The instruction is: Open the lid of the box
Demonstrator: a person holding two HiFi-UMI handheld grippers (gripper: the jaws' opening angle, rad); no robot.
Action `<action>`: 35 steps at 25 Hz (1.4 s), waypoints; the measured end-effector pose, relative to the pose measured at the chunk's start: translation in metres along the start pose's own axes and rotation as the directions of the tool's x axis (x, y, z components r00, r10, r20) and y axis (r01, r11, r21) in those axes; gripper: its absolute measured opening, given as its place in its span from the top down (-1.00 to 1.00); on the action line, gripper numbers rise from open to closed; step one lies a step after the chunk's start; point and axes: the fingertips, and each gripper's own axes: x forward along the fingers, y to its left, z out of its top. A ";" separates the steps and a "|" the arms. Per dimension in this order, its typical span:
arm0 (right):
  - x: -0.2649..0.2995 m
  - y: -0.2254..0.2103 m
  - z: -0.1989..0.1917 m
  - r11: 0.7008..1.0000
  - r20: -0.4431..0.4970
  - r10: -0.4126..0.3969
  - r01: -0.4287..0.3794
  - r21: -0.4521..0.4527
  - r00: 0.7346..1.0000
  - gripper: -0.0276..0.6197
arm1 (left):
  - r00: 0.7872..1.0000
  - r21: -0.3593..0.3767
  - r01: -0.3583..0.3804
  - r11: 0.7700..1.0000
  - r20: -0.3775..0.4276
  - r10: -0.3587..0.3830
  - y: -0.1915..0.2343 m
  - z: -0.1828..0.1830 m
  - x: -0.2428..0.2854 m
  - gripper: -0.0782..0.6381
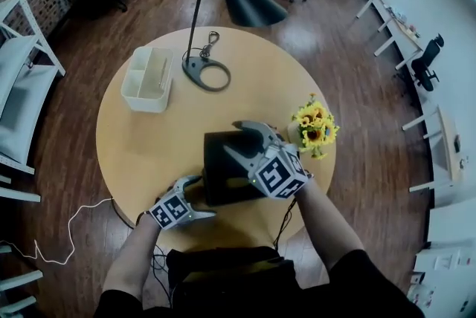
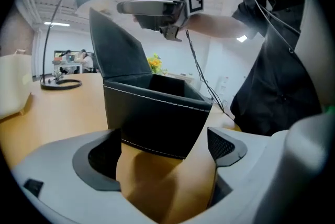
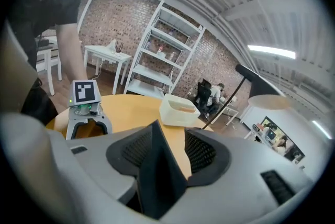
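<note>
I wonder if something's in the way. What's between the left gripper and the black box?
Only bare table, between the left gripper and the box, in the left gripper view.

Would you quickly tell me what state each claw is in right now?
Left claw: open, holding nothing.
Right claw: closed on the raised lid of the box.

Black box [image 2: 157, 123], black lid [image 2: 118, 50], white stitching [image 2: 157, 98]; tan wood table [image 1: 149, 153]; yellow sunflowers [image 1: 314, 125]; cream caddy [image 1: 146, 102]; black lamp [image 1: 245, 1]
</note>
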 end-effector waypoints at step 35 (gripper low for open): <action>-0.289 -0.019 -0.169 0.455 0.142 -0.649 0.231 0.860 0.748 0.91 | 0.669 -0.289 -0.512 0.809 0.457 0.587 -0.014 0.160 -0.169 0.29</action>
